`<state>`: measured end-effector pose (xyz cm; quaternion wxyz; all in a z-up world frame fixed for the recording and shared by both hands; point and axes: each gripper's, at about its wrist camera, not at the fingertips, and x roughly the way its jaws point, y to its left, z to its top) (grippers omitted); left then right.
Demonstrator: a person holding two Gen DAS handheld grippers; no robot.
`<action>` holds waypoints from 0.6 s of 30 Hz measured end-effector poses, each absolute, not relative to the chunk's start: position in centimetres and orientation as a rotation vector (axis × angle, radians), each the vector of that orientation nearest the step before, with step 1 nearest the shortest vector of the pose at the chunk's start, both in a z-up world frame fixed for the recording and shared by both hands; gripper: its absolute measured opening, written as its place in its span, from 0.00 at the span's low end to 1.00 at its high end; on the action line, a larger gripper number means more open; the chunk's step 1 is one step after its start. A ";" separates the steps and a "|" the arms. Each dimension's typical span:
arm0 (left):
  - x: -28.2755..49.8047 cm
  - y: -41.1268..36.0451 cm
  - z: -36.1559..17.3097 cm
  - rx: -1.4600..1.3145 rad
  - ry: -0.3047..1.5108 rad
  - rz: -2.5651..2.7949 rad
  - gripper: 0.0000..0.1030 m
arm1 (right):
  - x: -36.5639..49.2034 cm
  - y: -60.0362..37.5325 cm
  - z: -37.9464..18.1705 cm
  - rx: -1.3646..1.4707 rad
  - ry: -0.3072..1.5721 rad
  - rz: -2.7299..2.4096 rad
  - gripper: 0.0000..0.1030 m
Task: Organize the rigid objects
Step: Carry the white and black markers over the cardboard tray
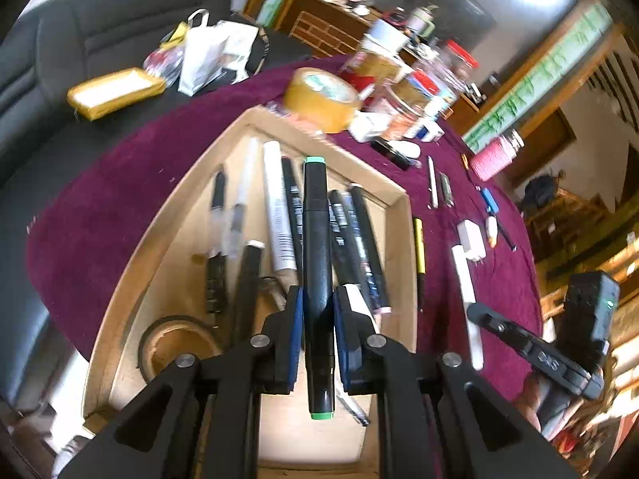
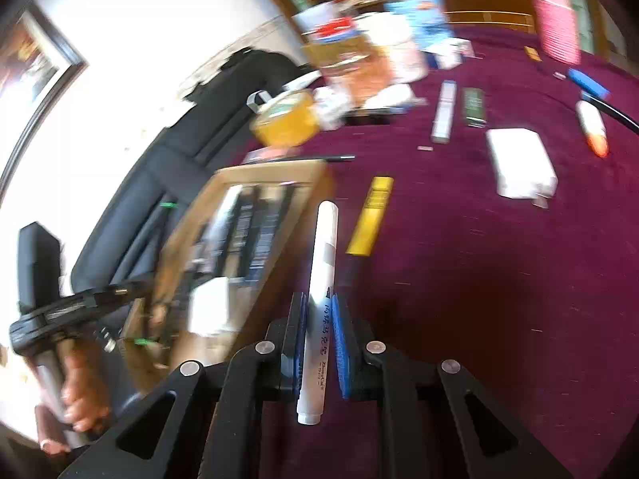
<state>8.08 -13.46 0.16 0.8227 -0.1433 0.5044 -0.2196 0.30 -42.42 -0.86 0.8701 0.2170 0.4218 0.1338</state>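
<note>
Markers (image 1: 339, 231) in cardboard tray (image 1: 401, 215), tape roll (image 1: 321, 97) behind, yellow pen (image 1: 418, 245) beside

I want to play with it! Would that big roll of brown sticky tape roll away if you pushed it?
Probably not as it sits: the big brown roll of sticky tape lies flat on the dark red tablecloth, so a push would likely slide it. Set on its edge, its round shape could roll. It looks thick, so perhaps heavy for its size.
</note>
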 end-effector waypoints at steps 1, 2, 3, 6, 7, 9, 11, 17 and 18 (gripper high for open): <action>8.3 -13.3 -0.2 -0.313 1.078 -0.467 0.14 | 0.5 -41.5 -0.5 0.445 0.885 0.303 0.14; 8.6 -13.1 -0.5 -0.325 1.086 -0.463 0.14 | 0.7 -40.5 -0.1 0.434 0.885 0.321 0.14; 8.8 -12.8 -0.6 -0.332 1.090 -0.463 0.14 | 1.2 -39.4 0.4 0.415 0.883 0.337 0.14; 9.0 -12.2 -0.8 -0.349 1.093 -0.469 0.14 | 2.7 -37.4 0.9 0.382 0.886 0.346 0.14; 9.1 -12.0 -0.8 -0.352 1.090 -0.468 0.14 | 3.3 -36.9 0.9 0.380 0.889 0.347 0.14; 9.4 -11.5 -0.8 -0.363 1.088 -0.461 0.14 | 4.4 -36.1 0.7 0.379 0.895 0.354 0.14; 10.0 -11.4 -0.6 -0.366 1.087 -0.459 0.14 | 5.5 -35.5 0.5 0.373 0.900 0.348 0.14; 12.6 -11.9 -0.7 -0.334 1.099 -0.456 0.14 | 9.2 -34.0 -0.4 0.326 0.931 0.307 0.14; 13.2 -12.0 -0.8 -0.330 1.104 -0.457 0.14 | 9.8 -33.9 -0.7 0.321 0.935 0.295 0.14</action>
